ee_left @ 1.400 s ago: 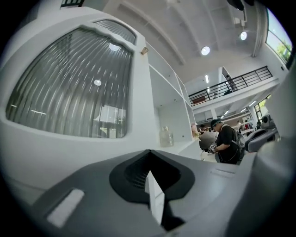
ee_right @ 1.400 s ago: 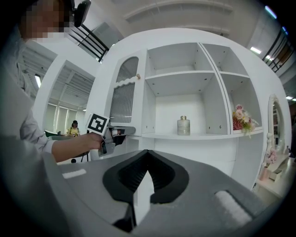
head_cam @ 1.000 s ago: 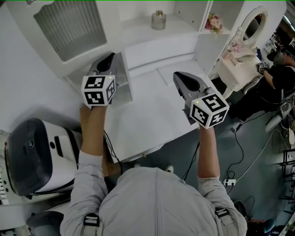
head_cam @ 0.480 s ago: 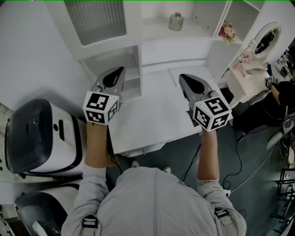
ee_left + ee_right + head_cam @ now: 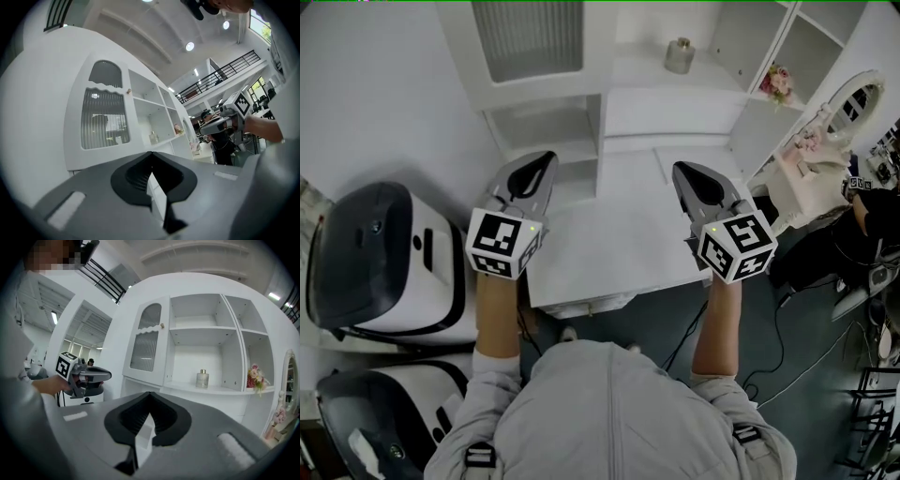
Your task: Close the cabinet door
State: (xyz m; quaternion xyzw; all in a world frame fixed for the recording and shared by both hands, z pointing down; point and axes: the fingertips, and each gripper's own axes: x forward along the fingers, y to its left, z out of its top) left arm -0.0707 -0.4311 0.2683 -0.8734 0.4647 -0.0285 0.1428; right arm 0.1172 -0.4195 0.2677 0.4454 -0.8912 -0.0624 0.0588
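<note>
The white cabinet door (image 5: 527, 39), with ribbed glass and a small knob (image 5: 162, 326), lies flush with the shelf unit's front. It also shows in the left gripper view as the cabinet door (image 5: 105, 112). My left gripper (image 5: 546, 157) hovers level over the desk's left edge, below the door and apart from it. Its jaws are opening by a sliver with nothing between them; the left gripper (image 5: 151, 154) shows only a thin gap. My right gripper (image 5: 680, 169) hangs over the desk's right part, shut and empty. The right gripper (image 5: 149, 394) faces the open shelves.
A glass bottle (image 5: 679, 56) stands on the open shelf, with flowers (image 5: 776, 82) in the compartment to its right. The white desk top (image 5: 609, 234) lies under both grippers. Two black-and-white machines (image 5: 384, 258) sit at the left. A mirrored dresser (image 5: 853, 98) and another person (image 5: 872, 211) are at the right.
Both grippers have drawn back from the cabinet toward me, the left one more. The door, angled a second ago, now looks flush. The left jaws have parted slightly.
</note>
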